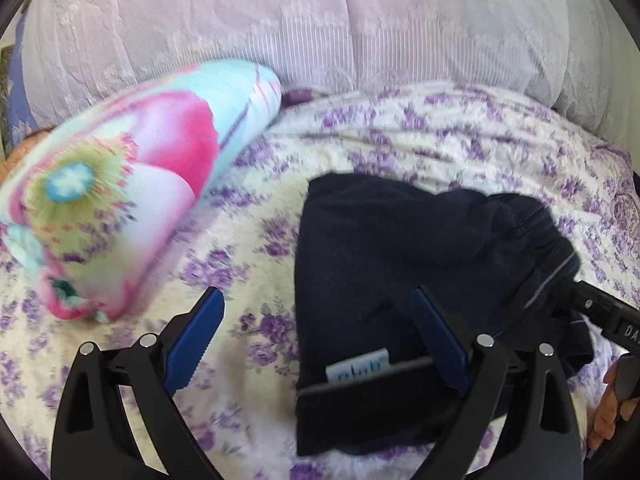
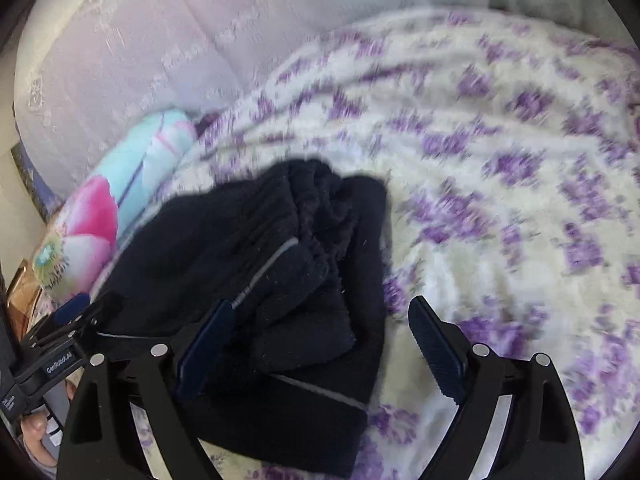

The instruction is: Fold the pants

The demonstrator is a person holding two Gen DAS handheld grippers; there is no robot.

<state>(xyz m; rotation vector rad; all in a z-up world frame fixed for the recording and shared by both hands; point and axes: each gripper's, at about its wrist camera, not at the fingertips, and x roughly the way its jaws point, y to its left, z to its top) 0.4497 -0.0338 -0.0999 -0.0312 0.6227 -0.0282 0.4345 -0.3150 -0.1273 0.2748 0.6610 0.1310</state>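
Dark navy pants [image 1: 400, 264] lie folded in a compact bundle on a purple-flowered bedspread [image 1: 460, 140]. A white label shows near their near edge. My left gripper [image 1: 320, 304] is open above the bundle's left edge, its right finger over the cloth, holding nothing. In the right wrist view the pants [image 2: 256, 248] lie bunched with the elastic waistband on top. My right gripper [image 2: 320, 316] is open over the bundle's right side, empty. The right gripper also shows in the left view at the right edge [image 1: 600, 312], and the left gripper in the right view at the far left [image 2: 76, 312].
A rolled blanket with a pink and turquoise flower print [image 1: 132, 188] lies left of the pants; it also shows in the right view [image 2: 116, 196]. Pale lilac pillows [image 1: 320, 20] line the back of the bed. The bedspread [image 2: 500, 160] stretches to the right.
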